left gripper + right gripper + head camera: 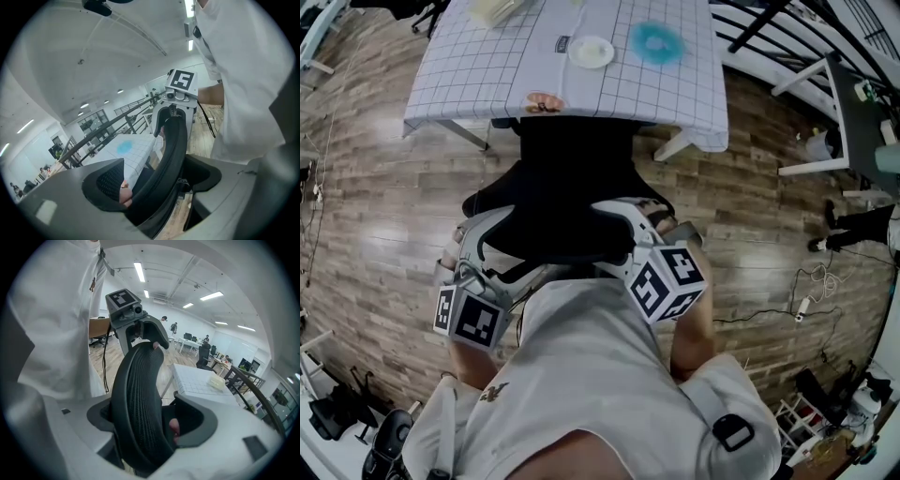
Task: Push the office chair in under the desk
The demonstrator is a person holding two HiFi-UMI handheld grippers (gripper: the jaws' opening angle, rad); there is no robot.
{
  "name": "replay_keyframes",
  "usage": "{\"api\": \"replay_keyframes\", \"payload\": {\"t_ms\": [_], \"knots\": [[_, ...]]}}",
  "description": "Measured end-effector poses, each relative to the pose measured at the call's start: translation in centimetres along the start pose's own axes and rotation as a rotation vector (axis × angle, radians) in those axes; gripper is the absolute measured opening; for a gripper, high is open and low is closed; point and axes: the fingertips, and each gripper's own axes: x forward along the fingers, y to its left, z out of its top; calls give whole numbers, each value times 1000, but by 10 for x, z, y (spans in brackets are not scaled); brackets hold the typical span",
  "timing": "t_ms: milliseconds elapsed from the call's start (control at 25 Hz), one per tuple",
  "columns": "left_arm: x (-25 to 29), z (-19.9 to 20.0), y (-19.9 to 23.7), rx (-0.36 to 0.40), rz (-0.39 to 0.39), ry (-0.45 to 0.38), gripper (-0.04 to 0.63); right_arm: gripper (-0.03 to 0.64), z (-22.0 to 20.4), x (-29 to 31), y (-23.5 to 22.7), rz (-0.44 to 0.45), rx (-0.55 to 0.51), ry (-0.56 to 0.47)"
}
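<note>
The black mesh office chair [562, 187] stands in front of the desk [487, 66], which is covered with a white gridded cloth; the seat's front reaches under the desk's edge. I stand behind the chair. My left gripper [487, 234] grips the left top of the backrest, and my right gripper [623, 220] grips the right top. In the left gripper view the backrest rim [171, 154] runs between the jaws of the left gripper [154, 187]. In the right gripper view the mesh back [138, 399] fills the gap of the right gripper [140, 423].
On the desk lie a white plate [592, 52], a blue round thing [657, 42] and a small item [546, 103] at the near edge. A white frame [806, 84] stands to the right. Cables [797, 305] trail over the wooden floor.
</note>
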Motion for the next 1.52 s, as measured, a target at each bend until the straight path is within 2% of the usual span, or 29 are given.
{"api": "replay_keyframes", "payload": {"t_ms": [880, 1520], "knots": [[6, -4, 28, 7, -26, -1, 393, 334, 6, 8, -27, -22, 25, -7], [16, -10, 51, 2, -10, 13, 393, 327, 3, 17, -52, -17, -11, 15]]}}
